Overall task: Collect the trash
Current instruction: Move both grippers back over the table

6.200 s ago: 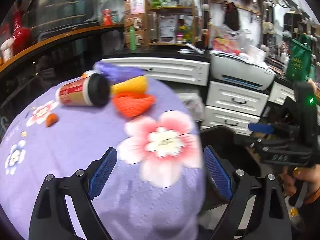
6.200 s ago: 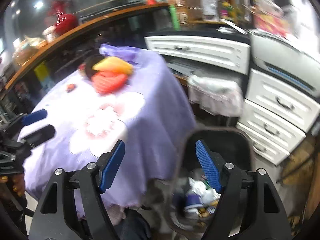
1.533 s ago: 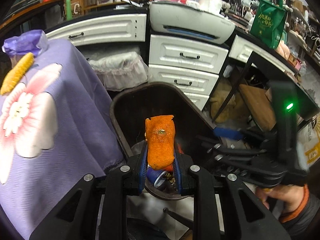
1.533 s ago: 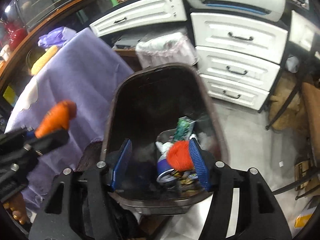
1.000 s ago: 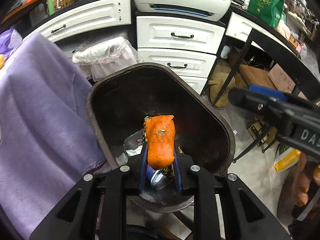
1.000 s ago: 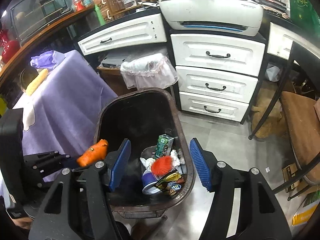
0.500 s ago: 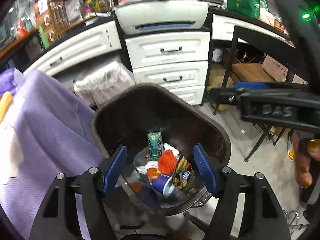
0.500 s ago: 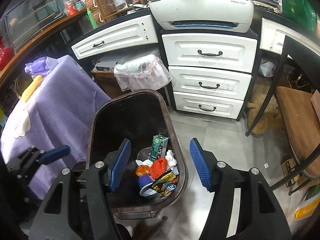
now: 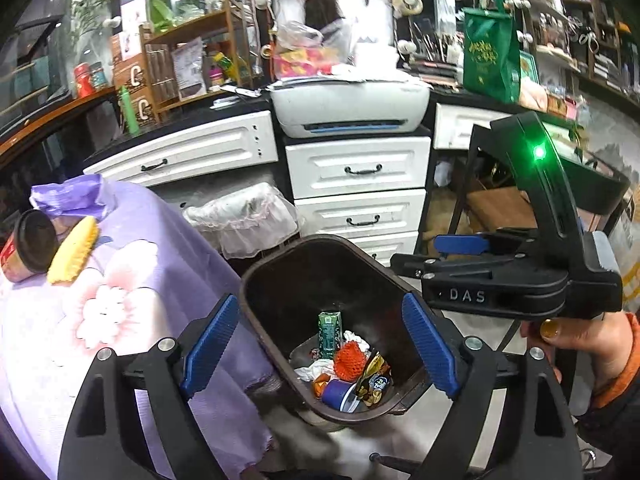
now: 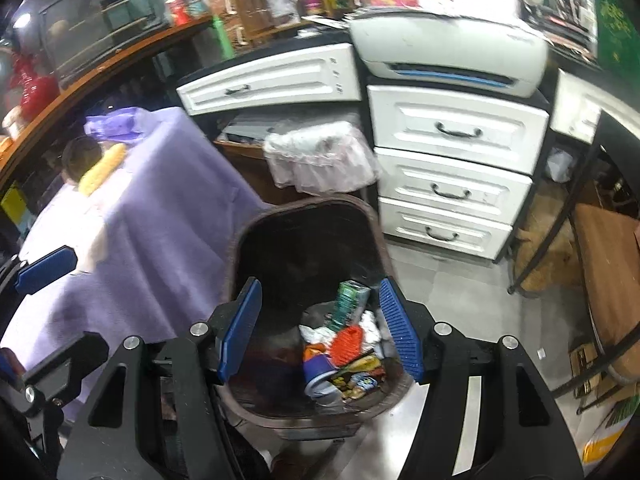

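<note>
A dark brown bin [image 9: 256, 276] [image 10: 240, 240] stands on the floor beside the purple-clothed table [image 9: 120, 280]. It holds an orange net [image 9: 349, 364] [image 10: 346, 346], a green carton [image 9: 329, 330], a purple cup [image 9: 338, 394] and an orange scrap [image 9: 320, 388]. My left gripper [image 9: 320, 340] hovers over the bin, its jaws opening with nothing between them. My right gripper [image 10: 320, 332] also hangs above the bin, open and empty. On the table lie a yellow corn cob [image 9: 74, 250] [image 10: 102, 174], a paper cup [image 9: 30, 244] on its side and a purple bag [image 9: 68, 196].
White drawers [image 9: 360, 168] with a printer [image 9: 348, 108] on top stand behind the bin. A frilled, lined basket [image 9: 244, 216] sits between table and drawers. A black metal frame [image 10: 560, 216] and a wooden seat [image 10: 608, 248] are at the right. A hand [image 9: 580, 344] holds the right gripper.
The left gripper let go of the orange scrap, which now lies in the bin. Its jaws spread wide and it rose, bringing the table into view. The right gripper shifted slightly.
</note>
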